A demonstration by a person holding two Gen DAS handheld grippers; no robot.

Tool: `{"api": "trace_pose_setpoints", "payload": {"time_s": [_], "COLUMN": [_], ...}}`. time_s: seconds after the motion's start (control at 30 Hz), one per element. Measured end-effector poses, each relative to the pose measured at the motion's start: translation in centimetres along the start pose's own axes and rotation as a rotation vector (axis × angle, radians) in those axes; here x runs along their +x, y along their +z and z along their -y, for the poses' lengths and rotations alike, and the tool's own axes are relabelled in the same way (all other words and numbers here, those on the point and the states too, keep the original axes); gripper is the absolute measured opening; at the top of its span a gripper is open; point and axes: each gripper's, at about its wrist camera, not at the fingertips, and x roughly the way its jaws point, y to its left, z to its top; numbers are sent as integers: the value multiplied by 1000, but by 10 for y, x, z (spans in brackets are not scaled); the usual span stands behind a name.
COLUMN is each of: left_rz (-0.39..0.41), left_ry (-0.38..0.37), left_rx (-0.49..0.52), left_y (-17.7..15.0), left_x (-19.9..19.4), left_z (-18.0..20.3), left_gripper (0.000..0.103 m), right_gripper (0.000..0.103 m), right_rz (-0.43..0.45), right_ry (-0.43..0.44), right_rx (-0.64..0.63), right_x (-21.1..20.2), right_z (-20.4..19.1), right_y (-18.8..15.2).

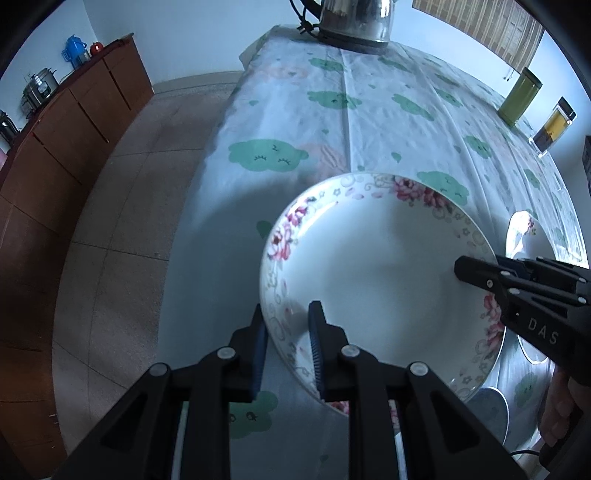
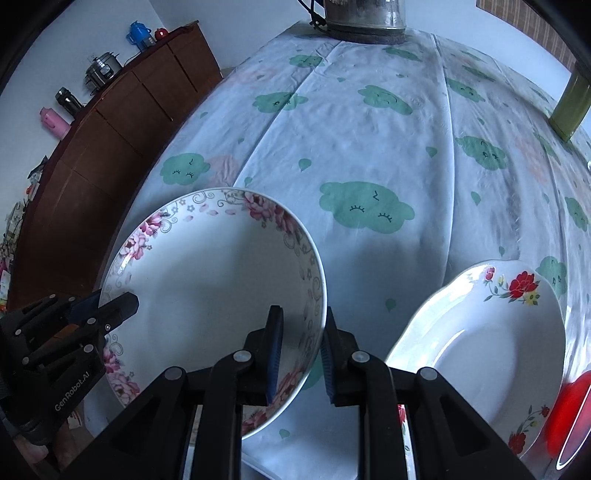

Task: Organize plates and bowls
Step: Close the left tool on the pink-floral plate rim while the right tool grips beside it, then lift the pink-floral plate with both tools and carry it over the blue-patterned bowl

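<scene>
**Two claws pinch the pink-flowered plate by opposite rims, lifted over the desk**

The left claw has its pads set either side of the near-left rim of the pink-flowered plate, one pad under the lip and one inside. The right claw straddles the opposite rim the same way. Both look closed on it, and the plate appears held tilted, clear of the cloth.

Glazed ceramic like this is likely stiff, fairly heavy, slick and brittle, so the thin rim is the only hold and uneven pull could let it slip or chip.

Just right of the right claw sits a red-flowered plate, the probable stacking spot. A red object shows at its far side. Ahead of both claws the desk is bare cloth up to a kettle and a green tin. Left of the left claw the desk edge drops to the floor.
</scene>
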Motion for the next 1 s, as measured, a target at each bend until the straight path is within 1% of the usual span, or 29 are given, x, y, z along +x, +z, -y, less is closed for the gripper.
{"api": "trace_pose_setpoints", "payload": {"time_s": [0.5, 1.0], "left_rz": [30, 47], "left_ry": [1, 2], "left_rx": [-9, -12], "left_y": [-13, -36], "left_x": [-21, -40], "left_z": [2, 14], "left_gripper": [20, 20], "right_gripper": [19, 19], "right_rz": [50, 77], "right_ry": [0, -7], "right_rx": [-38, -57], "right_x": [-25, -50], "right_z": [-10, -10], "right_y": [-15, -42]}}
